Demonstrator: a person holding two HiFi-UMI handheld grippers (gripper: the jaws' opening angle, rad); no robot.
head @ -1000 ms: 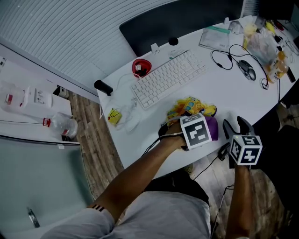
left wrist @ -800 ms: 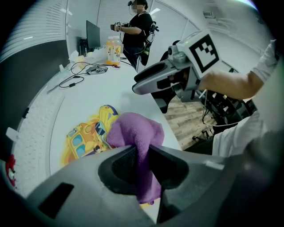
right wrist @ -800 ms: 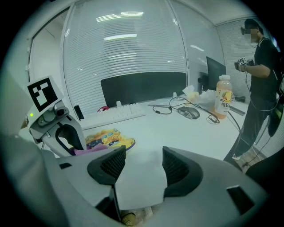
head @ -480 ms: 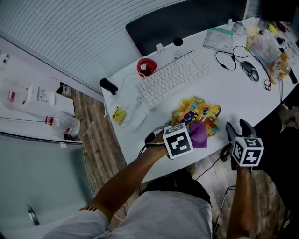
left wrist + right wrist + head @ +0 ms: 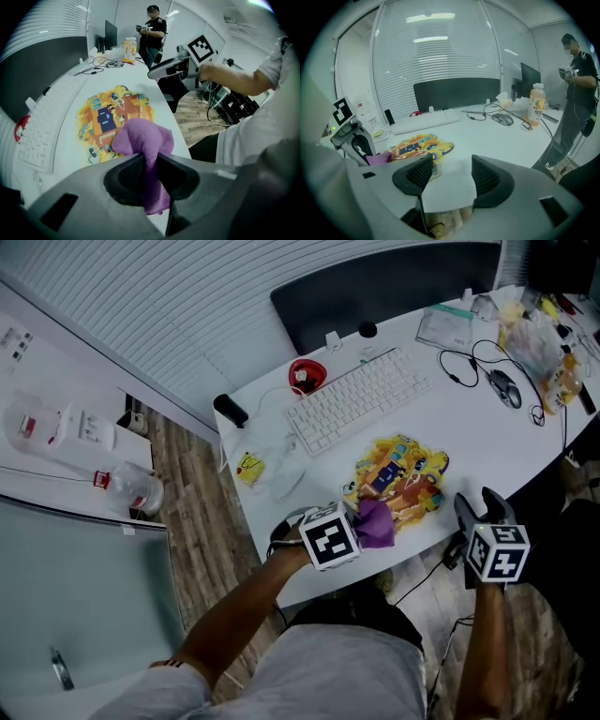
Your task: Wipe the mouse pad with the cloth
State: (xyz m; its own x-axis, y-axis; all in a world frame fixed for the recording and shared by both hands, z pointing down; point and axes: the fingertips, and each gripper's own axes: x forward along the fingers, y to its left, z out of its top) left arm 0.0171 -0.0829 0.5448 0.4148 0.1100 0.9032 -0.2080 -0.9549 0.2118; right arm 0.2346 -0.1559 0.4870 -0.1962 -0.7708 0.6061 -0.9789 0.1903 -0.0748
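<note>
My left gripper has its jaws pinched tight on the purple cloth, whose bunched end rests on the near edge of the colourful mouse pad. My right gripper hangs just off the desk's front edge, jaws spread with nothing in them. Beyond the pad lie a white keyboard, a cabled mouse and clutter at the far right. The white desk stands on a wood floor, and a person stands past its far end.
</note>
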